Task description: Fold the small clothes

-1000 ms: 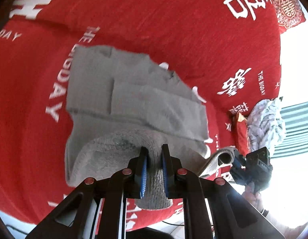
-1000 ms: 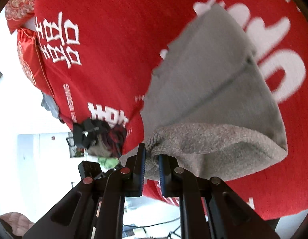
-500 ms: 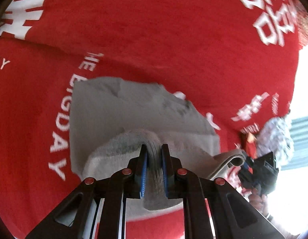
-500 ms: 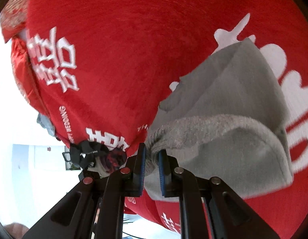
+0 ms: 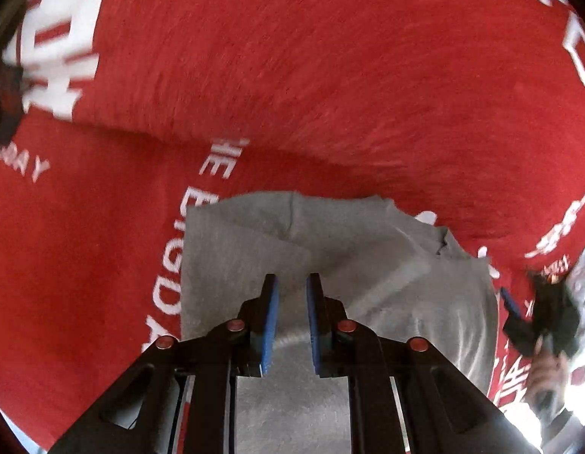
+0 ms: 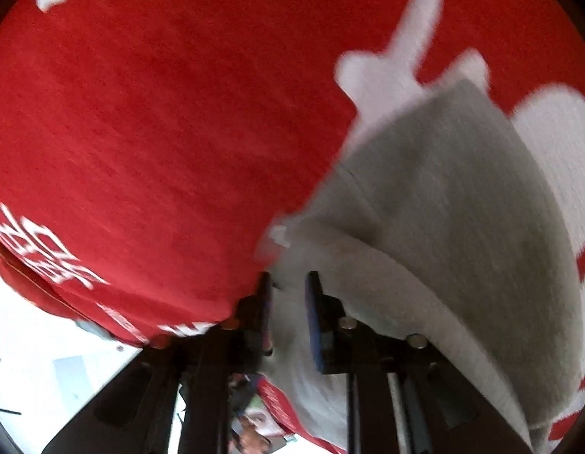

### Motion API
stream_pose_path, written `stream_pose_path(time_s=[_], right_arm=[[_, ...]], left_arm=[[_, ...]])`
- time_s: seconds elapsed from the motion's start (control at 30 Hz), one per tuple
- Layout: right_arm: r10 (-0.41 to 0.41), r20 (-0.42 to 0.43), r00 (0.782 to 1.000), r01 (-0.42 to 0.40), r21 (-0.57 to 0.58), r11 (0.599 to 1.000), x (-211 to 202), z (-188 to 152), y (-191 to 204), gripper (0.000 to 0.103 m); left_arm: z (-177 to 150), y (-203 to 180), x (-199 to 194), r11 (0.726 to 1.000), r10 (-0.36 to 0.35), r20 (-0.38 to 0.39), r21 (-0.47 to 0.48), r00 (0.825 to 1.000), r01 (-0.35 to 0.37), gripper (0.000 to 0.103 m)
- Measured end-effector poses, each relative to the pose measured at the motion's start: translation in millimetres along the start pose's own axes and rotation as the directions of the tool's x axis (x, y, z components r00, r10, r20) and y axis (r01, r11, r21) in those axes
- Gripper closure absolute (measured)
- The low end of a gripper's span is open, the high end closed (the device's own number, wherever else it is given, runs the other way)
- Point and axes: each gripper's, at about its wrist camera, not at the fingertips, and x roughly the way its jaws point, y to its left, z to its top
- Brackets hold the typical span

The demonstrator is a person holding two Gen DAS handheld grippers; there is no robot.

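Grey knit, the folded garment (image 5: 330,265) lies flat on a red blanket (image 5: 292,75) printed with white characters and the words "THE BIGDAY"; its edges stack in layers, one corner reaching toward the right gripper (image 6: 288,283); that tool's jaws are opening, cloth between them but loose; the left gripper (image 5: 292,283) points steeply down over the garment, blue pads (image 5: 271,321) narrowly apart with grey fabric in the gap, and whether they pinch it cannot be told; beyond the blanket's edge, bright white room.
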Motion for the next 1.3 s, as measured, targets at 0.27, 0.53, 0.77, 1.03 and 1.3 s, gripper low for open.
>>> stream_pose_path(time_s=[0.27, 0.53, 0.77, 1.03, 1.3], right_arm=[[-0.317, -0.03, 0.948, 0.29, -0.334, 0.897, 4, -13, 49, 0.047], [-0.463, -0.036, 0.886, 0.408, -0.414, 0.813, 37, -24, 37, 0.047], [-0.504, 0.104, 0.857, 0.506, -0.349, 0.789, 11, 6, 27, 0.056], [-0.533, 0.142, 0.834, 0.547, -0.326, 0.771, -27, -8, 30, 0.053], [-0.542, 0.083, 0.836, 0.538, -0.309, 0.784, -56, -59, 7, 0.051]], left_arm=[[-20, -40, 8, 0.97, -0.011, -0.11, 0.241, 0.994, 0.037, 0.087], [13, -10, 64, 0.997, 0.072, -0.088, 0.036, 0.994, -0.069, 0.087], [19, 2, 51, 0.99, 0.133, -0.058, 0.055, 0.989, -0.129, 0.087], [-6, 15, 24, 0.989, 0.143, -0.101, 0.046, 0.985, -0.139, 0.087], [-66, 22, -11, 0.983, 0.177, -0.093, 0.075, 0.98, -0.171, 0.0]])
